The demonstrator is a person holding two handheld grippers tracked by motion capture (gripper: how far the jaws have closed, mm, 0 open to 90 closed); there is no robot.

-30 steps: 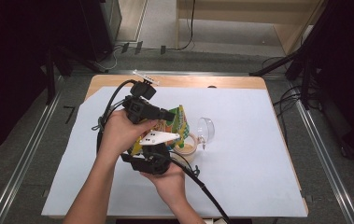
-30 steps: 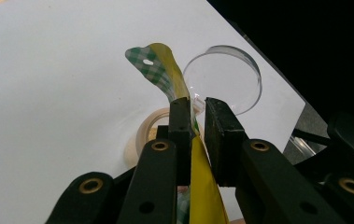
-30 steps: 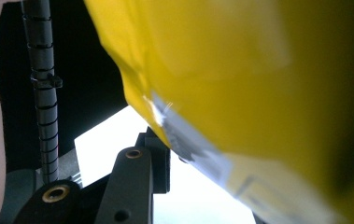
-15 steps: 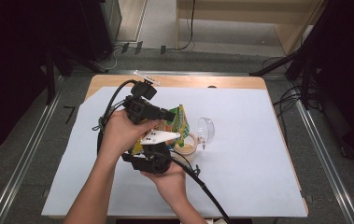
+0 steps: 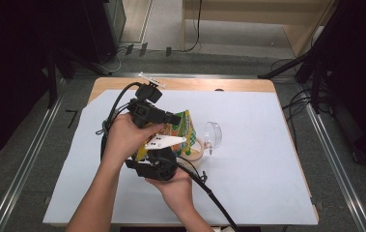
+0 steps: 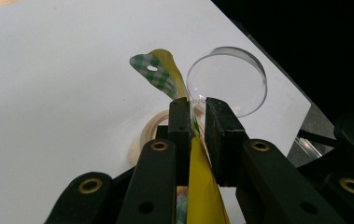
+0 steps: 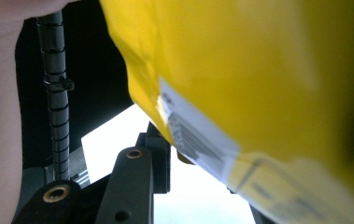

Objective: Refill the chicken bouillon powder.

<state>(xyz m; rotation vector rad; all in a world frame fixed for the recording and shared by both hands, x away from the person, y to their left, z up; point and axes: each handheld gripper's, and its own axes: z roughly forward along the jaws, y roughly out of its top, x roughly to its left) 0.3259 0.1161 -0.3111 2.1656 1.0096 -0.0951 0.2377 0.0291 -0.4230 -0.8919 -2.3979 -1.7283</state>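
Held thing: a yellow and green crinkled plastic snack bag (image 5: 180, 129) with a green-and-white checked top edge, lifted off the table between the two grippers, above the middle of the white sheet.
Left gripper (image 5: 170, 119): its black jaws stand nearly together, pinching the bag's thin upper edge; in the left gripper view the yellow film (image 6: 198, 186) runs up between the two pads and the checked corner curls over just past them.
Right gripper (image 5: 163, 157): it sits below and nearer the person, under the bag. In the right gripper view the yellow side of the bag, with a white barcode label (image 7: 198, 135), lies right across the lens; one black jaw rises at the lower left with the bag against its tip, the other jaw is hidden behind the bag, so the jaws look partly closed on the bag's lower part.
Hands: each wraps its gripper, close together, with cables trailing to the left and to the bottom edge.
Nearby: a clear round plastic lid (image 5: 213, 133) stands tilted just right of the bag; a round tan-rimmed bowl (image 5: 196, 151) sits directly beneath the bag, partly covered by it.
Surface: a white paper sheet (image 5: 267, 159) over a wooden table (image 5: 229, 85).
In the way: the bag blocks most of the right gripper's look at the table.
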